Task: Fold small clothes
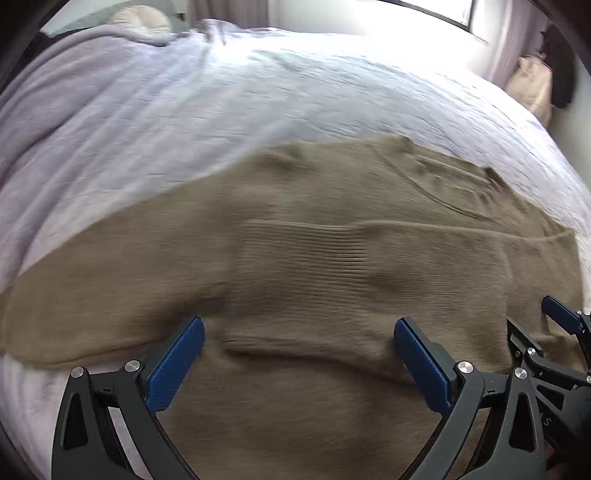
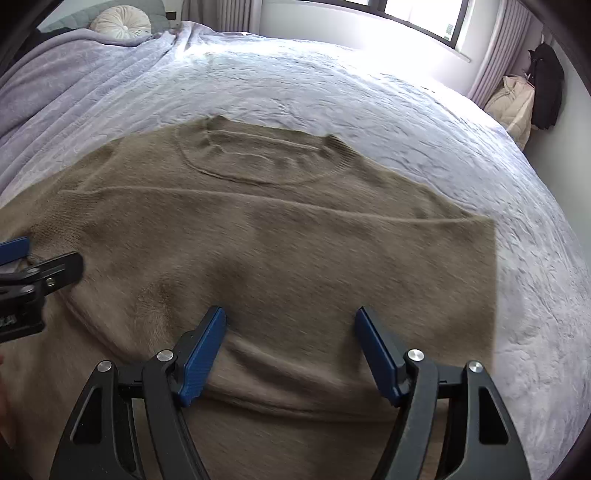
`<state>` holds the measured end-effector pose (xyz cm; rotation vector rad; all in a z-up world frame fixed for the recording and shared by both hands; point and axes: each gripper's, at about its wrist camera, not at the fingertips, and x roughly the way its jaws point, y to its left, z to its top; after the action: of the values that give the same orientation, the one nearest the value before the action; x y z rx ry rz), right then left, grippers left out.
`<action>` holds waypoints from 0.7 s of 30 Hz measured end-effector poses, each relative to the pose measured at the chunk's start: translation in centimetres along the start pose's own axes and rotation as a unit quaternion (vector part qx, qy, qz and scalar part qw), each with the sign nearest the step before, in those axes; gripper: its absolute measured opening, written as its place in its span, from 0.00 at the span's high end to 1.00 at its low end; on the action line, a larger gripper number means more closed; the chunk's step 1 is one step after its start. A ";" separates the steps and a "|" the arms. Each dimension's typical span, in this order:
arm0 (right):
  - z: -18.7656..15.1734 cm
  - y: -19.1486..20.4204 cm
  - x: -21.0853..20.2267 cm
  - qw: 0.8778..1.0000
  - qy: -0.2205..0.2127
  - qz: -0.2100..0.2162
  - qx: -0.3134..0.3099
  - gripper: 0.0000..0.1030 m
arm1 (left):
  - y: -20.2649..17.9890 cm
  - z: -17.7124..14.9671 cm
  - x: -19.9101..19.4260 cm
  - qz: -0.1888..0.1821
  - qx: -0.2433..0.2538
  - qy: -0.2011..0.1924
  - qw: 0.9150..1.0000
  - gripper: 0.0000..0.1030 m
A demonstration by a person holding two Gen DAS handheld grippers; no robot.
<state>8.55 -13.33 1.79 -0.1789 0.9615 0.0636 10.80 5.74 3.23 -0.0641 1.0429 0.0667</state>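
A tan knit sweater [image 1: 295, 251] lies spread on the lavender bed cover [image 1: 147, 122], its collar at the far side, sleeves folded across the body. It also shows in the right wrist view [image 2: 280, 236], collar [image 2: 258, 158] at the far end. My left gripper [image 1: 298, 332] is open, low over the sweater's near part, holding nothing. My right gripper [image 2: 291, 325] is open over the sweater's lower right part, also empty. The right gripper shows at the right edge of the left view [image 1: 561, 332]; the left gripper shows at the left edge of the right view [image 2: 33, 266].
The bed cover [image 2: 406, 110] stretches far and right of the sweater. A round cream cushion [image 2: 122, 22] and a bunched blanket [image 2: 66, 81] lie at the far left. A window [image 2: 424, 18], curtains and hanging bags [image 2: 517, 103] stand at the far right.
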 end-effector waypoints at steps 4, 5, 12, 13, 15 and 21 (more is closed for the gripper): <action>0.3 3.4 -0.7 0.997 -0.026 -0.042 -0.053 0.26 | 4.2 -0.9 -1.1 -0.027 -0.072 0.010 0.997 0.00; 0.5 3.4 -1.3 0.998 -0.042 -0.038 -0.042 0.26 | 5.0 -1.2 -1.5 -0.034 -0.088 0.008 0.995 0.00; 1.5 7.3 -0.4 0.996 -0.007 -0.023 -0.081 0.24 | 10.1 -4.0 -3.1 0.003 -0.110 -0.006 0.994 0.00; 1.5 7.6 -1.5 0.996 -0.023 -0.007 -0.084 0.24 | 12.0 -4.7 -3.2 0.017 -0.130 -0.006 0.991 0.00; 1.2 7.7 -3.6 0.995 -0.051 0.048 -0.064 0.24 | 16.2 -5.7 -2.9 0.025 -0.191 0.001 0.981 0.00; -1.6 8.2 -5.7 0.994 -0.062 0.081 -0.031 0.23 | 29.3 -9.8 -2.2 -0.009 -0.401 -0.011 0.916 0.00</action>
<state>2.87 -5.39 4.53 -0.1522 0.8486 0.2522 -1.27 34.05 -0.38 -0.8179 0.9345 0.4783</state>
